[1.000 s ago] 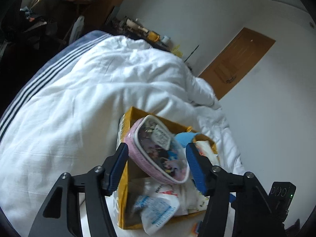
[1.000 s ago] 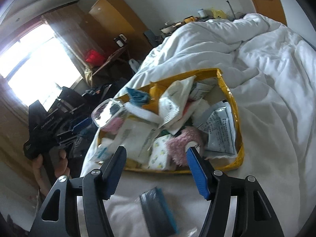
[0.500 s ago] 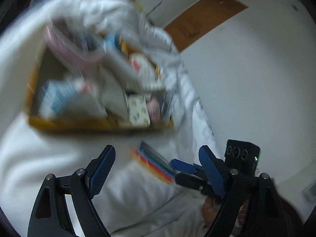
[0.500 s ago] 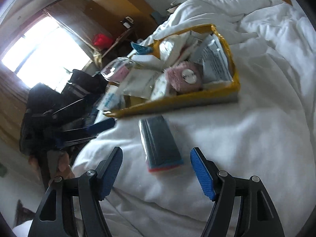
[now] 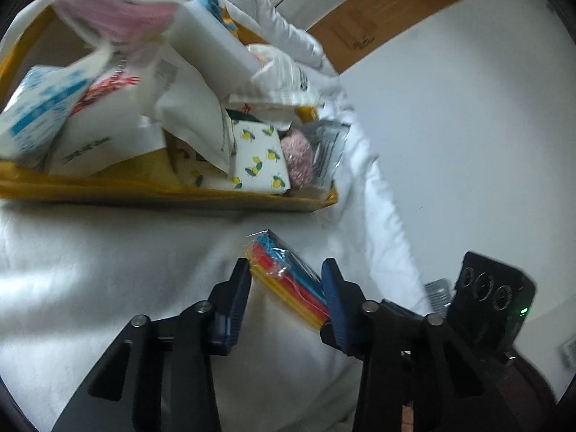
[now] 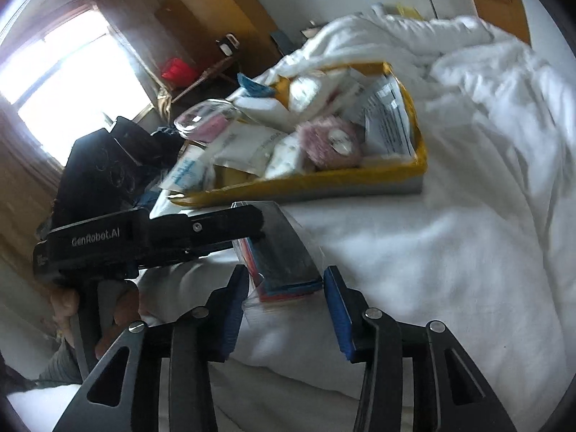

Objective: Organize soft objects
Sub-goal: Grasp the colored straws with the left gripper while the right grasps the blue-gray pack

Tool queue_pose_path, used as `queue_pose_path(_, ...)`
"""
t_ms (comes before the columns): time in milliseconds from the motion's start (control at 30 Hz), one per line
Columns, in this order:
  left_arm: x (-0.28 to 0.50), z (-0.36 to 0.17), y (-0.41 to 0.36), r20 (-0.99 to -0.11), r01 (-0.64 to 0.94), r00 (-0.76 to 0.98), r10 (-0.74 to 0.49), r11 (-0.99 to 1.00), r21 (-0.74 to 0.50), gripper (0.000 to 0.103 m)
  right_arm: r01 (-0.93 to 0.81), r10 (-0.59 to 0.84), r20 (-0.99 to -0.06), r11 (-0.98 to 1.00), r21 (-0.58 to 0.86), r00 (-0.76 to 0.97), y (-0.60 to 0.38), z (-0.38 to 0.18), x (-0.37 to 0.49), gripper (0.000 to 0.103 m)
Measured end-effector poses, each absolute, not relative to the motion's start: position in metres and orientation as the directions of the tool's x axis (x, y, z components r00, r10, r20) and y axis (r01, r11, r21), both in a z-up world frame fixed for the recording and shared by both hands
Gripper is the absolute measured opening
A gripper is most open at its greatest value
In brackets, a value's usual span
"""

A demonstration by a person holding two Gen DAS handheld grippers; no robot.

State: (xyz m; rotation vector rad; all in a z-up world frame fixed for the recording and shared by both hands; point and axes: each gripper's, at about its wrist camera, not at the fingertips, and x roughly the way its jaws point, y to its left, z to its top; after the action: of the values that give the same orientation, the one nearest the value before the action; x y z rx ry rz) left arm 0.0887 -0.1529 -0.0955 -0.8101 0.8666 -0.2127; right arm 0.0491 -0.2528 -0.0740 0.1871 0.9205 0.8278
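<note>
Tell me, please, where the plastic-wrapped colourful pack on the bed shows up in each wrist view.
Left wrist: the pack is low centre, between the left gripper's blue fingers.
Right wrist: the pack is at centre, just ahead of the right gripper, with the left gripper reaching in beside it.
Shared landmark: the yellow box just beyond it.

You are looking at a packet of cloths [image 5: 288, 273] lying on the bed [image 5: 108, 270], just in front of the box [image 5: 162, 189]. It is sitting between your left gripper [image 5: 286, 288] fingers, with packets crowding inside the box.
</note>
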Motion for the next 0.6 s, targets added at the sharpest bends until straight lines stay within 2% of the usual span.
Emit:
queue_pose_path(167, 0.080, -0.078, -0.143, -0.554, -0.122, 0.689, -0.468, 0.679, -0.724, 0.037, -0.617, 0.706, -0.604, 0.672, 0.409, 0.369, -0.243, -0.052, 0.038, 0.045)
queue_pose_path(300, 0.095, -0.038, -0.126, -0.530, -0.099, 0.733, -0.427, 0.703, -0.704, 0.037, -0.652, 0.705, -0.573, 0.672, 0.352, 0.417, -0.231, -0.021, 0.050, 0.045)
queue_pose_path(400, 0.105, -0.013, -0.109, -0.535, -0.109, 0.761, -0.368, 0.740, -0.664, 0.036, -0.676, 0.716, -0.549, 0.659, 0.329, 0.431, -0.215, 0.001, 0.069, 0.045)
queue_pose_path(467, 0.115, -0.004, -0.101, -0.544, -0.123, 0.774, -0.323, 0.766, -0.631, 0.033, -0.694, 0.717, -0.548, 0.652, 0.306, 0.431, -0.201, 0.007, 0.080, 0.045)
queue_pose_path(600, 0.137, -0.015, -0.091, -0.582, -0.191, 0.769, -0.265, 0.773, -0.605, 0.032, -0.678, 0.692, -0.552, 0.679, 0.280, 0.465, -0.175, 0.000, 0.102, 0.044)
